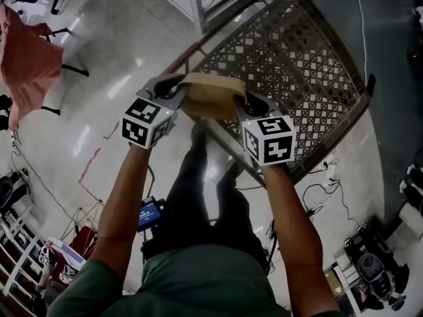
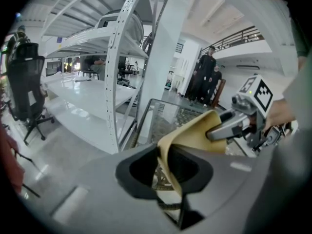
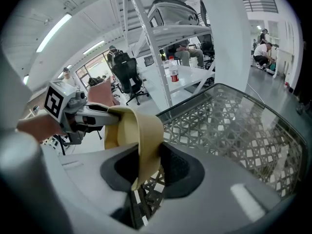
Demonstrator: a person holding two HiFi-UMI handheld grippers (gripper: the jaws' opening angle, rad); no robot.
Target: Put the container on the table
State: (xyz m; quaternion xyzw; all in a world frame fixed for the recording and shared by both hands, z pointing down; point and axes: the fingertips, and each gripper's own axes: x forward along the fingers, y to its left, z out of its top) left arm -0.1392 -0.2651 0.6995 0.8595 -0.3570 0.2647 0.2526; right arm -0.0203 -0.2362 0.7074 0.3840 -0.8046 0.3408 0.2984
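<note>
A tan, thin-walled container (image 1: pixel 210 94) hangs in the air between my two grippers, over the near edge of a dark lattice-topped table (image 1: pixel 297 58). My left gripper (image 1: pixel 177 91) is shut on its left rim, and my right gripper (image 1: pixel 250 103) is shut on its right rim. In the left gripper view the container's wall (image 2: pixel 192 135) runs between the jaws of the left gripper (image 2: pixel 168 169), and the right gripper (image 2: pixel 229 126) clamps the far rim above the table (image 2: pixel 170 116). In the right gripper view the wall (image 3: pixel 136 130) sits in the right gripper (image 3: pixel 144 167), with the left gripper (image 3: pixel 92 115) opposite and the table (image 3: pixel 234 126) below.
White metal shelving (image 2: pixel 97 48) stands beyond the table, with a black office chair (image 2: pixel 27 87) beside it. A red cloth (image 1: pixel 26 58) lies on the floor at the left. Cables (image 1: pixel 324 190) trail on the floor at the right. People stand in the background (image 2: pixel 207 77).
</note>
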